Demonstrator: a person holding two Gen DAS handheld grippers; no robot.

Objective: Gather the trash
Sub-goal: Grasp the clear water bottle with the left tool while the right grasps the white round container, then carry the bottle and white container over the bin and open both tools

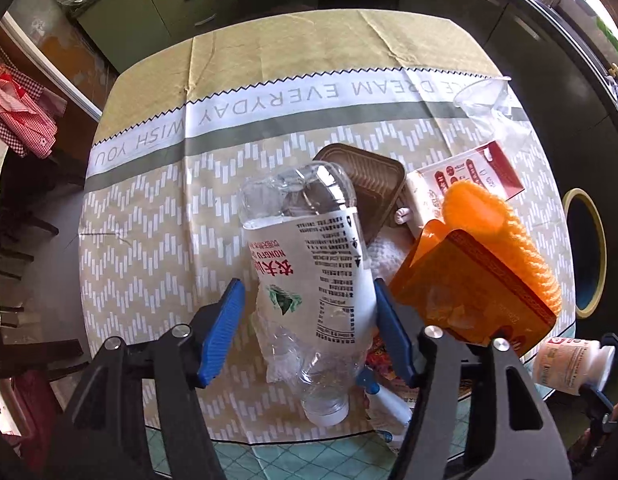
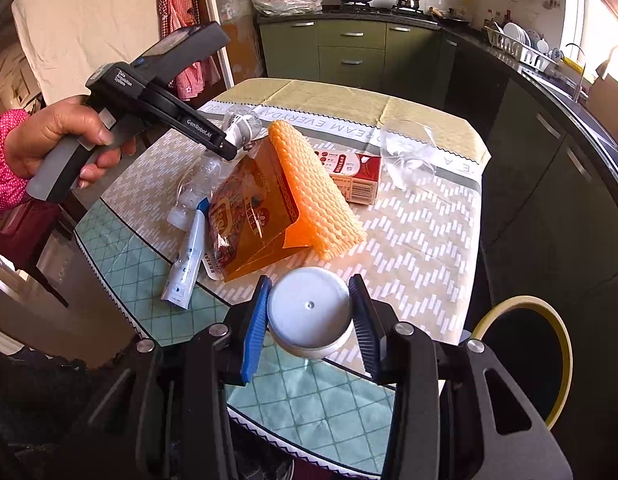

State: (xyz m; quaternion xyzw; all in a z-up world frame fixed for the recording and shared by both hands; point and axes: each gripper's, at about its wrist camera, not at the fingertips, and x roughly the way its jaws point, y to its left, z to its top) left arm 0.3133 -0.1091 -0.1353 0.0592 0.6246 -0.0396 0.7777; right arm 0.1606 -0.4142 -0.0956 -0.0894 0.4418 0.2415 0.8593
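Blue pads of our right gripper point(image 2: 309, 322) clamp small white-capped bottle point(image 2: 309, 312), low centre of right-wrist frame, lifted above table edge point(image 2: 121, 280). Our left gripper point(image 1: 309, 332) straddles crushed water bottle point(image 1: 309, 280), centre of left-wrist frame; jaws parted, left pad clear of it, right pad's contact unclear. Right of it we see orange snack bag point(image 1: 465, 292), orange foam net point(image 1: 497, 232), red-white carton point(image 1: 469, 180), brown tray point(image 1: 369, 176). Clear cup point(image 1: 485, 96) upper right.

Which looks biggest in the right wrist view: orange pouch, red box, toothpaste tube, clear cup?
1. Orange pouch
2. Toothpaste tube
3. Clear cup and red box look alike; both lie farther away, so their rank is unsure.
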